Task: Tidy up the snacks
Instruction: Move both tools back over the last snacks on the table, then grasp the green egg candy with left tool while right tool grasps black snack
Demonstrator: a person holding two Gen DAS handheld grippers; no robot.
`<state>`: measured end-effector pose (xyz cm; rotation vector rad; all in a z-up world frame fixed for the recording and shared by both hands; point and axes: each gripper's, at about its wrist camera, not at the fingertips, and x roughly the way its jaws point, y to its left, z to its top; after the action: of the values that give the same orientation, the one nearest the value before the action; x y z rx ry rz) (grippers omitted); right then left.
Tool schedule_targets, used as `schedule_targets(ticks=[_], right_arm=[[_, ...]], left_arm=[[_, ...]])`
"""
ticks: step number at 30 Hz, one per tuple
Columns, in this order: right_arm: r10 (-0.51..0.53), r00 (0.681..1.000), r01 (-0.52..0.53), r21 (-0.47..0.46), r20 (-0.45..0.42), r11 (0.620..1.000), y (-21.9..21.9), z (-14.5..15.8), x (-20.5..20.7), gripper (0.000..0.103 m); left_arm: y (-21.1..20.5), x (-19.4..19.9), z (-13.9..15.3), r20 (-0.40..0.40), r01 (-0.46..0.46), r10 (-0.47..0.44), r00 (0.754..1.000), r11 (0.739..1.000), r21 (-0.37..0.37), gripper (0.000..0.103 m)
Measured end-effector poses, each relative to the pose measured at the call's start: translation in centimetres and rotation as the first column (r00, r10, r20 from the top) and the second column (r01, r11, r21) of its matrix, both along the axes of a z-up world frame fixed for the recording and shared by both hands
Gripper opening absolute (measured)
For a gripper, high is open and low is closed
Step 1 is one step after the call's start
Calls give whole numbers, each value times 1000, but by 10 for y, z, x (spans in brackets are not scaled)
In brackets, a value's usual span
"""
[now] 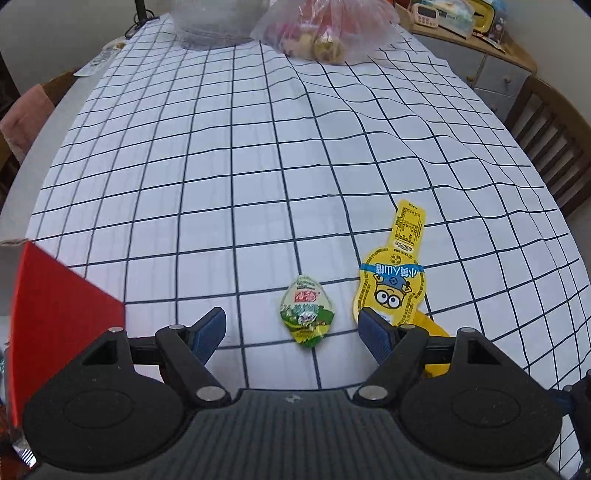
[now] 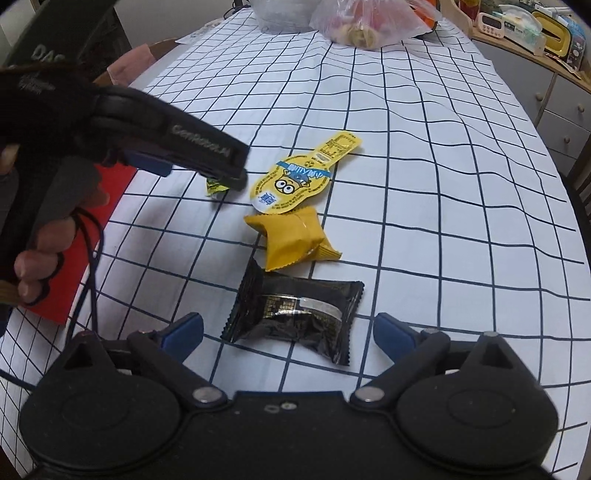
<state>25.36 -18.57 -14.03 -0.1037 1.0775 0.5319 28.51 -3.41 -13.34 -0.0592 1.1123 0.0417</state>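
Note:
A small green snack packet [image 1: 306, 316] lies on the checked cloth, right between the fingertips of my left gripper [image 1: 293, 328], which is open and not touching it. Beside it lies a yellow cartoon pouch [image 1: 395, 284], partly behind the right blue finger [image 1: 375, 334]. In the right wrist view a black wrapped snack [image 2: 295, 314] lies between the wide-spread blue fingers of my open right gripper [image 2: 290, 332], untouched. Beyond it are a yellow wrapped snack [image 2: 295, 236] and the yellow cartoon pouch [image 2: 295, 177]. The left gripper [image 2: 221, 173], held by a hand [image 2: 40, 254], hovers over the green packet [image 2: 216, 186].
A red flat box [image 1: 55, 302] sits at the left table edge. At the far end stand a clear container [image 1: 218, 22] and a plastic bag of food [image 1: 328, 33]. A wooden chair [image 1: 550, 140] and a cabinet [image 2: 554, 92] flank the right side.

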Motion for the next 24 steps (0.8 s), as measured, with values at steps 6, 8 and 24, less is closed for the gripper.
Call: schedule_targets(ticks=[6, 8, 24], right_arm=[[3, 1000, -4, -4, -4, 1000, 4, -5, 1, 87], [8, 1000, -8, -7, -6, 1000, 4, -6, 1, 85], [18, 1000, -18, -5, 11, 1000, 5, -3, -4, 62]], left_arm=[[-1, 11, -11, -34, -1, 2, 999, 1000, 13, 78], [0, 13, -11, -28, -1, 1, 1000, 1000, 4, 78], [6, 9, -12, -19, 8, -8, 1000, 1000, -22, 35]])
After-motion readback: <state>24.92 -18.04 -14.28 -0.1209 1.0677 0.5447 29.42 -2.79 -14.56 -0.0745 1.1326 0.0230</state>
